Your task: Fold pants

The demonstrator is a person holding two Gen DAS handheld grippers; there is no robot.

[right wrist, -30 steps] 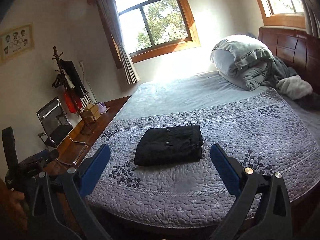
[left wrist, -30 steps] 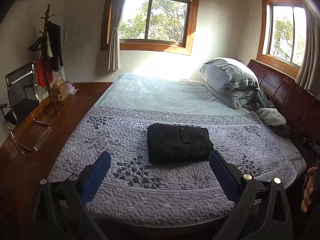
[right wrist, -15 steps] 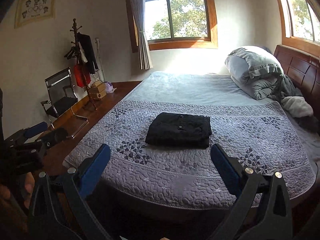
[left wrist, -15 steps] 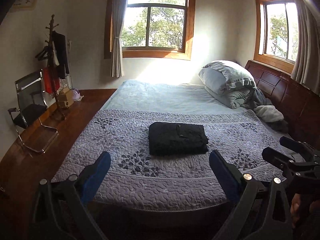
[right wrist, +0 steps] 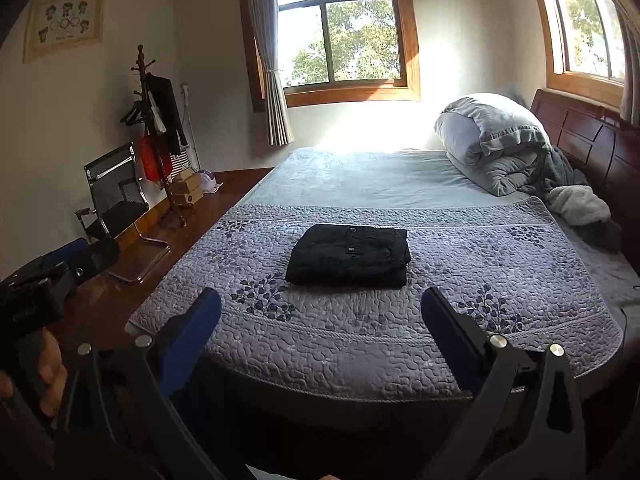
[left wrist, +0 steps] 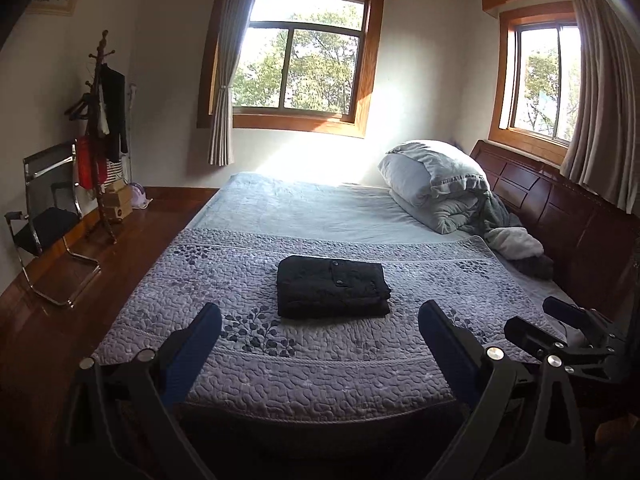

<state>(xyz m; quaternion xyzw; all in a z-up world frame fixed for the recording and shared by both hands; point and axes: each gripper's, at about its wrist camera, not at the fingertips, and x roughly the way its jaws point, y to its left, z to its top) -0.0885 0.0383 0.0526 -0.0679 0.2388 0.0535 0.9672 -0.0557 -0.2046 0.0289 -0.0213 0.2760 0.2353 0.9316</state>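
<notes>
From my left tool [left wrist: 320,328], whose blue-padded fingers stand wide apart with nothing between them, I look across a bed covered by a grey-purple quilted bedspread with a dark leaf pattern [left wrist: 248,280]. The black folded pants [left wrist: 333,286] lie in a neat rectangle near the middle of that bedspread, well clear of the tool. Beyond the quilt a pale blue sheet [left wrist: 304,208] runs to the far wall, and a grey pillow with a bundled duvet [left wrist: 432,180] sits against the dark wooden headboard [left wrist: 560,208] on the right. A wood-framed window with a grey curtain [left wrist: 300,56] lets sun onto the wall. On the left, over the reddish wooden floor [left wrist: 136,240], stand a wooden coat rack hung with clothes [left wrist: 100,120] and a chrome-framed black chair [left wrist: 44,208]. My other tool shows at the right edge [left wrist: 560,324]. From my right tool [right wrist: 320,320], its fingers likewise spread wide and empty, the same pants [right wrist: 349,255] rest flat on the bedspread [right wrist: 480,280], two buttons showing on top. The coat rack [right wrist: 154,128] and chair [right wrist: 116,196] stand left of the bed, a framed picture [right wrist: 64,24] hangs above them, and my left hand [right wrist: 48,376] grips the other tool's handle at the left edge.
</notes>
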